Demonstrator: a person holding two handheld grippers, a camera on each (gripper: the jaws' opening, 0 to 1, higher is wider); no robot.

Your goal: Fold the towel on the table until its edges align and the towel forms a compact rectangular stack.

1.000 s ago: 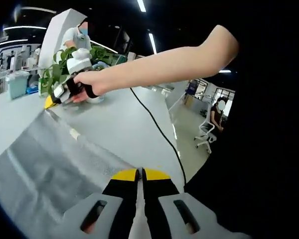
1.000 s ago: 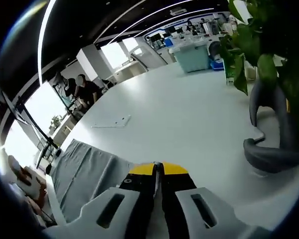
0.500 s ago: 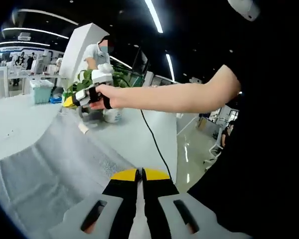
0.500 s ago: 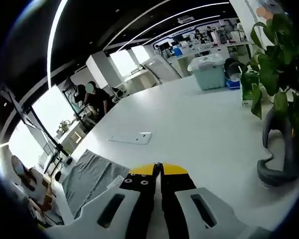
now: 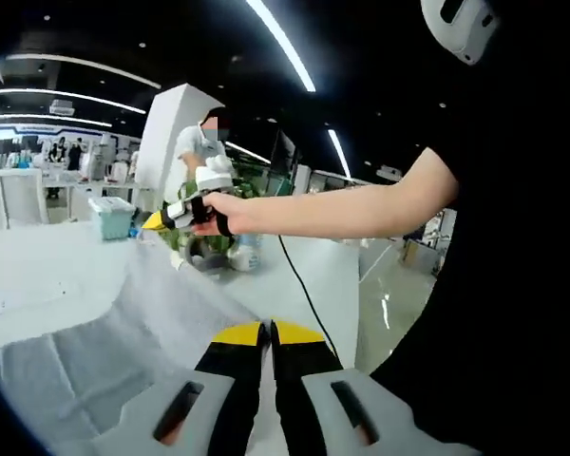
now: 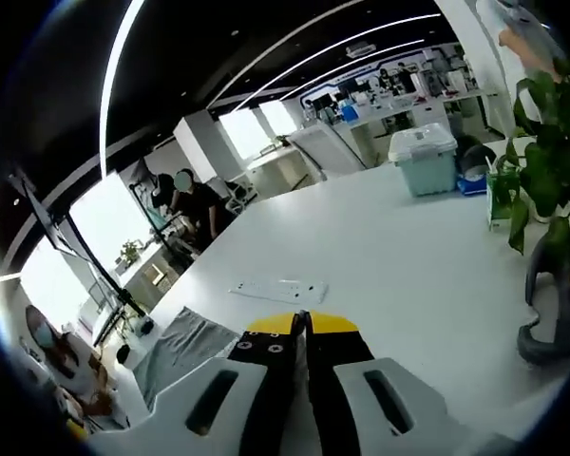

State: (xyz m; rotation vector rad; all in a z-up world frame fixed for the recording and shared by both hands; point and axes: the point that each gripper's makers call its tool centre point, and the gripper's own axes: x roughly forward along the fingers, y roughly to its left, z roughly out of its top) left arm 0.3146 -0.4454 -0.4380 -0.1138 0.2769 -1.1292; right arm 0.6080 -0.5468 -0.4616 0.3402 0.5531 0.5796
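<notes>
Mid-fold: both tools lifting one towel edge off the desk

L view: left tool (image 5: 267, 332) has jaws together w/ grey towel (image 5: 104, 332) running into them, so clamped on the near corner, judging by the cloth; towel slopes up from the white desk (image 5: 38, 275) toward the right tool (image 5: 157, 220), held in the person's hand (image 5: 214, 211) at the far corner, near a plant (image 5: 204, 242) & a cable (image 5: 304, 294). R view: right tool (image 6: 299, 323) jaws together; towel (image 6: 185, 337) hangs just below-left, but the grip itself is hidden, probably pinching the corner. White strip (image 6: 280, 288) lies on desk (image 6: 380, 247) ahead. To do it well: keep both corners level & the edge taut, carry across evenly, lay corners onto the opposite ones before letting go; avoid the plant.
</notes>
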